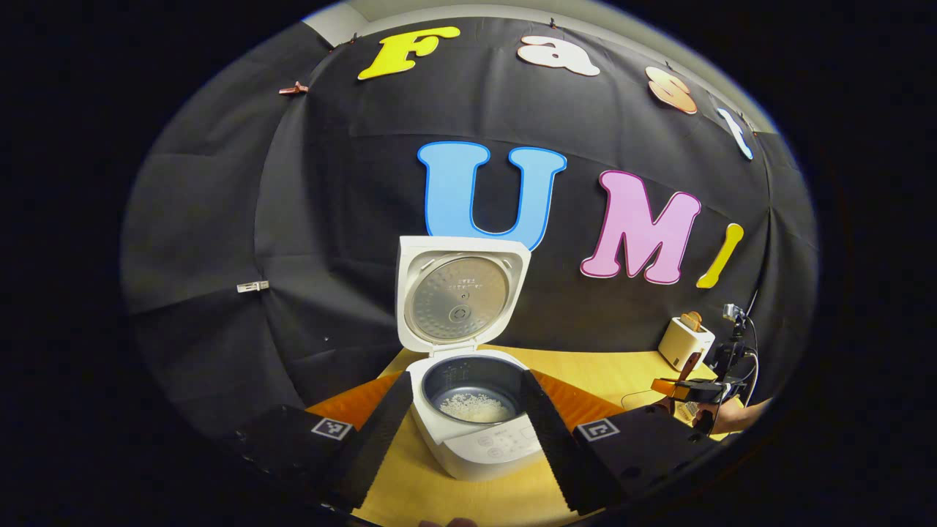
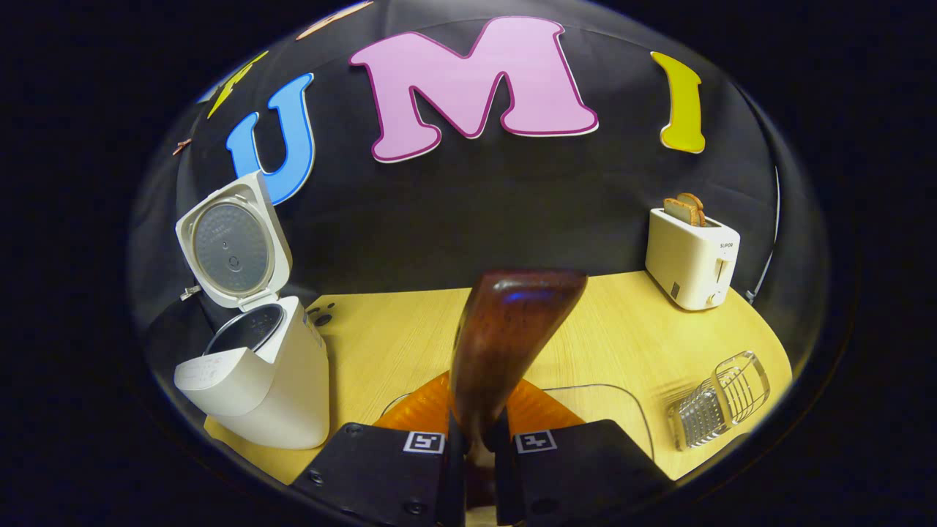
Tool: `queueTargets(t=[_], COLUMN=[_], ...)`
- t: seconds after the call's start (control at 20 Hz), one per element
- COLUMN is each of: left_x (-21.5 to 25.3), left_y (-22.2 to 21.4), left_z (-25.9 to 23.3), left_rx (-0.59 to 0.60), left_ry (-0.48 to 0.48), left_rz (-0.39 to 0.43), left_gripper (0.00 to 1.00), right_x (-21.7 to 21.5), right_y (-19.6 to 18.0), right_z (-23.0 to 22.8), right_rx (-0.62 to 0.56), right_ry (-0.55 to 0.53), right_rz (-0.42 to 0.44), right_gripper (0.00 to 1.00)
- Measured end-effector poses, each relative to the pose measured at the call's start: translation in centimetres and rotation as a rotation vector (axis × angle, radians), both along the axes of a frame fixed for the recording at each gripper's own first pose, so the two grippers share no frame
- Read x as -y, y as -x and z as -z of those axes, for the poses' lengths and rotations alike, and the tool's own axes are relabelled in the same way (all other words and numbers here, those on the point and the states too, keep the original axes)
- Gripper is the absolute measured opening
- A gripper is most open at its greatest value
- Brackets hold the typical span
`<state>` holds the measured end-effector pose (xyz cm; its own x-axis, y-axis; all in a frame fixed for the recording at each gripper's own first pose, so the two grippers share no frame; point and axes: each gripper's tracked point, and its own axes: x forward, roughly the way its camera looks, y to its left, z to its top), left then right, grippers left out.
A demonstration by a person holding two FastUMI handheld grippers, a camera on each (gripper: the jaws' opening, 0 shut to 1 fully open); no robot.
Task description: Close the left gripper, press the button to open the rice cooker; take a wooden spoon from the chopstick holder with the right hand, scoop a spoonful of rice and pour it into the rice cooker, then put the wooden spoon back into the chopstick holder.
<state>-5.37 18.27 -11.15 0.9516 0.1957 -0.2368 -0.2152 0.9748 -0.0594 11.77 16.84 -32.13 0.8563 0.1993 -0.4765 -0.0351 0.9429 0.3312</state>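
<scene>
The right gripper (image 2: 476,439) clamps the wooden spoon (image 2: 505,344), long axis pointing forward; the chopstick holder (image 2: 721,399) lies to its lower right; the left gripper (image 1: 468,439) stands wide.

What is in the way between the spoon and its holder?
Nothing visible. The wooden spoon is in the right hand-held gripper, and only bare table lies between it and the holder, tipped on its side.

I can read 1 brand: "SUPOR" in small dark print on the toaster (image 2: 692,260), upper front face. My rice cooker (image 1: 479,424) has markings on its front panel and inner lid, too small to read. Square coded tags on my claws carry no text.
</scene>
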Motion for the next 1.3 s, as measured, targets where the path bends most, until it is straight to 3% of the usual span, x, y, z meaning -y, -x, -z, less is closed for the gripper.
queueTargets(t=[0.25,0.5,0.8,1.05,1.15,1.3], left_x=[-1.3,-1.9,-1.8,-1.5,-1.2,-0.7], left_y=[-0.4,-0.8,-1.3,-2.4,-2.7,-3.3], left_z=[0.7,1.0,0.7,0.3,0.3,0.1], left_rx=[-0.012,-0.009,0.003,0.012,0.012,0.018], left_ry=[0.0,0.014,0.025,0.038,0.037,0.046], left_rz=[0.005,0.012,0.034,0.053,0.061,0.078], left_gripper=[0.95,0.95,0.95,0.92,0.95,0.95], right_x=[-2.2,-3.6,-1.0,2.3,4.2,5.6], right_y=[0.1,0.7,2.2,2.3,2.4,2.4], right_z=[1.2,1.2,1.8,0.7,0.4,-0.5], right_rx=[-0.031,-0.072,-0.153,-0.116,-0.105,-0.08], right_ry=[-0.019,-0.148,-0.396,-0.615,-0.672,-0.707], right_rz=[-0.009,0.008,0.163,0.312,0.377,0.4], right_gripper=[0.2,0.2,0.2,0.2,0.2,0.2])
